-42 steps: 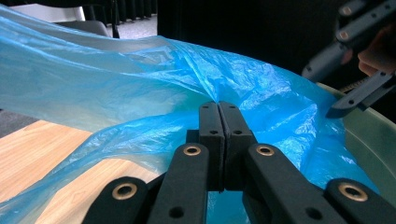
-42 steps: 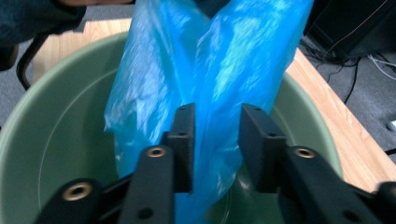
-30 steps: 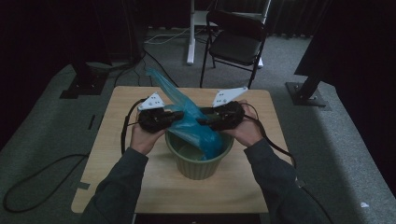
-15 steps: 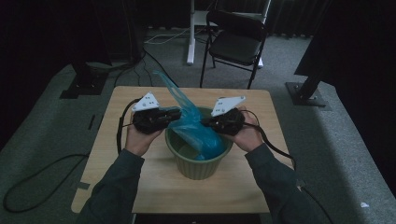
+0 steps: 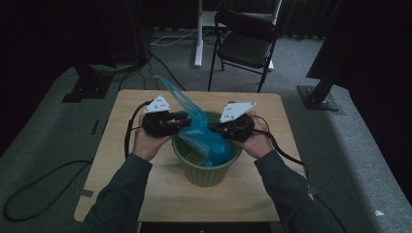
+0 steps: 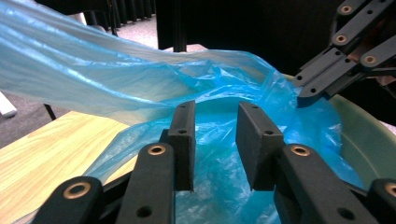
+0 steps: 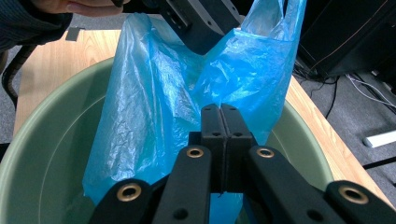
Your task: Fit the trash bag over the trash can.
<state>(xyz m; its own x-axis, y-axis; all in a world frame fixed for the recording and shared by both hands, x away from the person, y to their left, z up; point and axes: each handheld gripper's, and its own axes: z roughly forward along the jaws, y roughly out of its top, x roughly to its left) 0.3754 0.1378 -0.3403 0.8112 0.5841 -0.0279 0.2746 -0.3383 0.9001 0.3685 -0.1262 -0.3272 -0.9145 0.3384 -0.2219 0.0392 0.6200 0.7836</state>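
At nine o'clock of the pot: left gripper (image 5: 183, 118) jaws have just been opening, parted, blue bag (image 5: 206, 136) film loose between them.
Centre: bag droops into green pot (image 5: 206, 171).
Three o'clock: right gripper (image 5: 215, 127) pinched tight on bag.
Meaning: probably regripping to line the pot.

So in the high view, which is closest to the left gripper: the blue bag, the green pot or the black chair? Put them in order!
From the left gripper:
1. Blue bag, right at its jaws, spilling over the pot's left rim.
2. Green pot, just below and to the right.
3. Black chair, far off on the floor behind the table.
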